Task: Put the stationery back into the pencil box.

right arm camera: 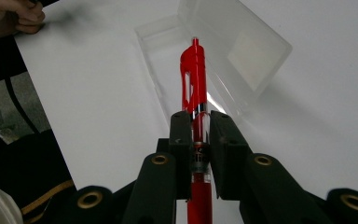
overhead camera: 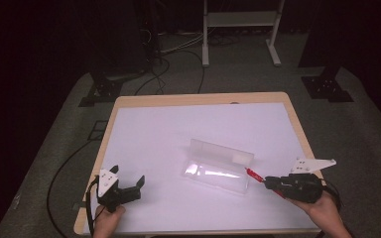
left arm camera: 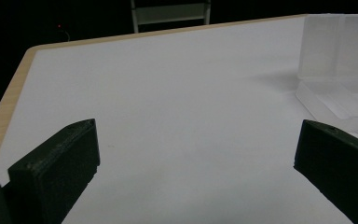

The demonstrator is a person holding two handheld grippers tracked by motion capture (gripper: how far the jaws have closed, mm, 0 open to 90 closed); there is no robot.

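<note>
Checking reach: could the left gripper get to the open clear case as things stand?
Probably yes: left gripper has its jaws open, and bare white tabletop lies between it and the clear case.

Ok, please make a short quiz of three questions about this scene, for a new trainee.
1. True or false: the right gripper is shut on the red pen.
2. Multiple choice: the clear plastic case on the table is A) open, its lid raised; B) closed; C) turned upside down.
3. Fill in: the left gripper has its jaws ____ and holds nothing.

Key:
1. True; the pen sticks out past the jaws toward the case.
2. A.
3. Open.
</note>
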